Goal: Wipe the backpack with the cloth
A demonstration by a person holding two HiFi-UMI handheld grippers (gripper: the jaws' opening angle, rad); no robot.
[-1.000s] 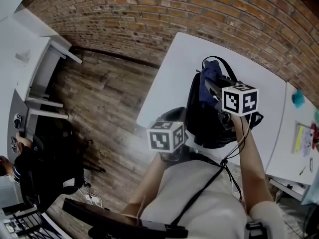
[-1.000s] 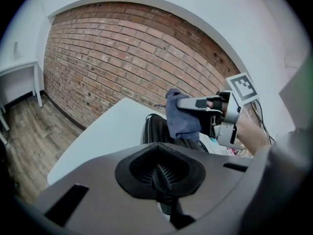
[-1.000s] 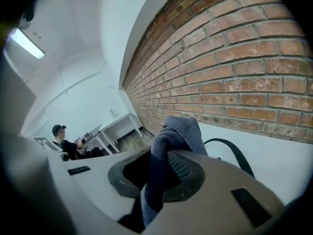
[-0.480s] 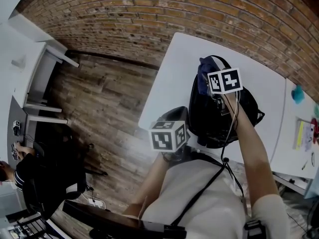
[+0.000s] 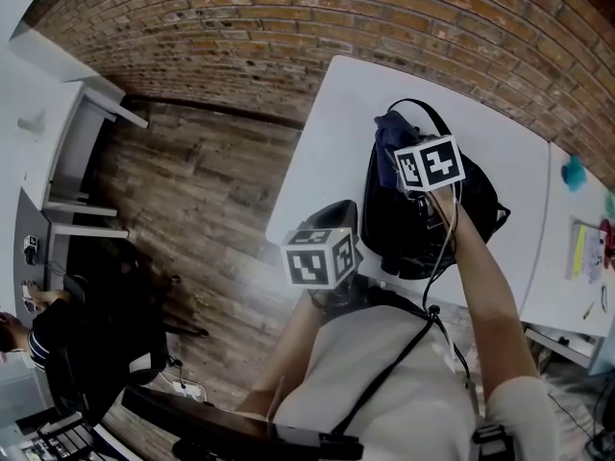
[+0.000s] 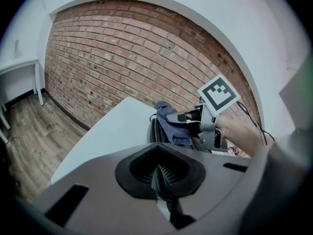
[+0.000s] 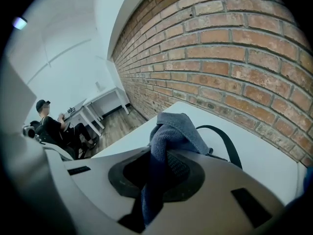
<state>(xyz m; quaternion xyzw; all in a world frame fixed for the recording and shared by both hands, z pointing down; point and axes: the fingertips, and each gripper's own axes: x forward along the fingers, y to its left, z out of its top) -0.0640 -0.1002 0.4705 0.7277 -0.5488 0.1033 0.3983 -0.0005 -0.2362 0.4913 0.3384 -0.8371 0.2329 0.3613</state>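
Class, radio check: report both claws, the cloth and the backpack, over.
Right claw shut on cloth, at backpack top. Left claw shut, empty, near table edge. Nothing in the way.

The backpack [image 5: 389, 224] is black, the cloth [image 7: 171, 129] dusty blue-grey, the bench [image 5: 332, 133] plain white. Beside the bench, the wall [image 5: 288, 27] is red-brown brick and the floor [image 5: 192, 190] brown wood-grain planks.

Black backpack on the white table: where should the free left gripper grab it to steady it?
Probably the thin black carry loop at the wall-side end of the black backpack, from above: it arches clear, so one jaw can pass through. The left gripper is shut; open first.
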